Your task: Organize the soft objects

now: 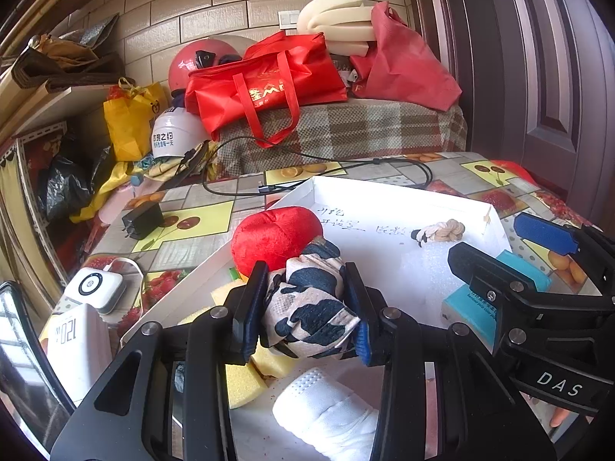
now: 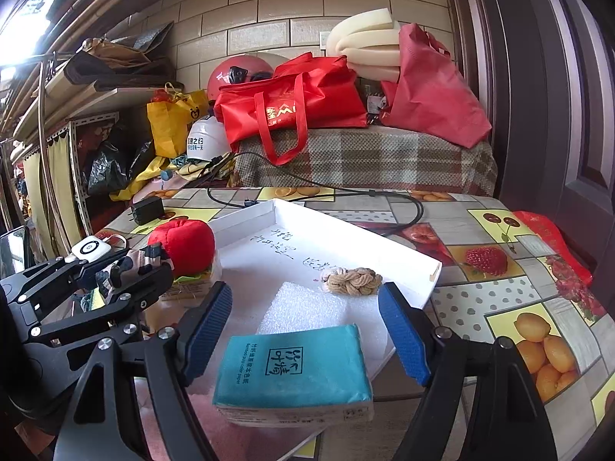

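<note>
The left wrist view is showing the left hand-held gripper (image 1: 307,307) clenching a cow-print cloth (image 1: 307,307) between its blue pads, just above the near corner of the white tray (image 1: 384,188); under it a white roll (image 1: 326,415) and yellow sponges (image 1: 246,384) are lying, which the right view is not showing. The right wrist view is showing the right hand-held gripper (image 2: 305,330) standing released, its pads apart on both sides of a teal tissue pack (image 2: 296,368) without touching it. A foam sheet (image 2: 303,307) and a rope knot (image 2: 351,280) are lying further inside the tray. The red plush (image 2: 184,244) is sitting at the tray's left edge, partly hidden by the cloth in the left view. The handwriting on the tray floor is hard to read. The tray is lying on the counter (image 2: 499,269).
</note>
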`<state>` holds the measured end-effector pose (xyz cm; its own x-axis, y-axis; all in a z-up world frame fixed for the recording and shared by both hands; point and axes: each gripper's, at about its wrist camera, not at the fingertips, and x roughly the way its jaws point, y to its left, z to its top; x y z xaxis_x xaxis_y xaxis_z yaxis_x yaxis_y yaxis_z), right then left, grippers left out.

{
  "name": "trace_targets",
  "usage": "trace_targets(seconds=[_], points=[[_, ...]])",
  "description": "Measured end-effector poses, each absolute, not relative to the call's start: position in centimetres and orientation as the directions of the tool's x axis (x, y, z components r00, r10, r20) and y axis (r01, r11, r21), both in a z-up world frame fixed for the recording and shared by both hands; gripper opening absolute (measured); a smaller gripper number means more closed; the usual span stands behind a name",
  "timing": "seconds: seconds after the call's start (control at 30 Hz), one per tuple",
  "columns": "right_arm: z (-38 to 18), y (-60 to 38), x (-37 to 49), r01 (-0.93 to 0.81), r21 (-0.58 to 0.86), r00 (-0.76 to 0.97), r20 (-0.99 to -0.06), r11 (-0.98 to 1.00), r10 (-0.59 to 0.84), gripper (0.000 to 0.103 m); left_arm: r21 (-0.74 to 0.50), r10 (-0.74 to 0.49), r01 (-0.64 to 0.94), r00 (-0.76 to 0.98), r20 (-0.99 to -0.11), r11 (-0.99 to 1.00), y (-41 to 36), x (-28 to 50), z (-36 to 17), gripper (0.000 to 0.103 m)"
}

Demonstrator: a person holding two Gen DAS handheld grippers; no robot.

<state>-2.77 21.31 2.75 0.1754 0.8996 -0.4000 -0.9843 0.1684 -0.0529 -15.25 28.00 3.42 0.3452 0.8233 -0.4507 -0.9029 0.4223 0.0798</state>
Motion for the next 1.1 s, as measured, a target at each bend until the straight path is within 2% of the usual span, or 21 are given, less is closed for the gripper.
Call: trace_targets(seconds=[0.1, 0.13, 0.2, 0.27, 0.3, 0.33, 0.77, 1.1], points=[[2.7, 21.3, -2.7, -0.982, -0.044, 0.184, -0.401, 0.181, 0.898, 0.087, 0.081, 0.828, -0.906, 0.339, -0.447, 0.415, 28.0, -15.3, 3.3, 0.042], [2.7, 21.3, -2.7, -0.982, -0.042, 0.185, -0.400, 0.184, 0.897, 0.087, 0.083, 0.831, -0.909, 0.333, -0.446, 0.408, 28.0, -15.4, 3.3, 0.046], [2.7, 21.1, -2.6, -0.980, -0.039, 0.193, -0.393, 0.193, 0.899, 0.089, 0.077, 0.844, -0.924, 0.306, -0.440, 0.375, 28.0, -15.7, 3.4, 0.061], [2.8, 20.7, -2.4, -0.975, -0.030, 0.217, -0.375, 0.222, 0.901, 0.095, 0.052, 0.857, -0.940, 0.285, -0.429, 0.338, 28.1, -16.5, 3.5, 0.089], [2.9, 20.5, -2.1, -0.971, -0.020, 0.230, -0.368, 0.240, 0.901, 0.103, 0.032, 0.864, -0.945, 0.285, -0.416, 0.327, 27.9, -17.1, 3.6, 0.094], [2.9, 20.3, -1.9, -0.970, -0.005, 0.230, -0.360, 0.244, 0.904, 0.103, 0.027, 0.870, -0.948, 0.281, -0.405, 0.318, 27.8, -17.3, 3.7, 0.098], [3.5, 19.0, -2.3, -0.969, -0.005, 0.238, -0.285, 0.247, 0.928, 0.103, 0.025, 0.905, -0.955, 0.271, -0.327, 0.295, 26.4, -18.0, 4.4, 0.103], [3.4, 16.3, -1.7, -0.958, -0.007, 0.276, -0.304, 0.288, 0.912, 0.103, -0.028, 0.887, -0.941, 0.329, -0.326, 0.338, 24.1, -18.5, 4.6, 0.103]])
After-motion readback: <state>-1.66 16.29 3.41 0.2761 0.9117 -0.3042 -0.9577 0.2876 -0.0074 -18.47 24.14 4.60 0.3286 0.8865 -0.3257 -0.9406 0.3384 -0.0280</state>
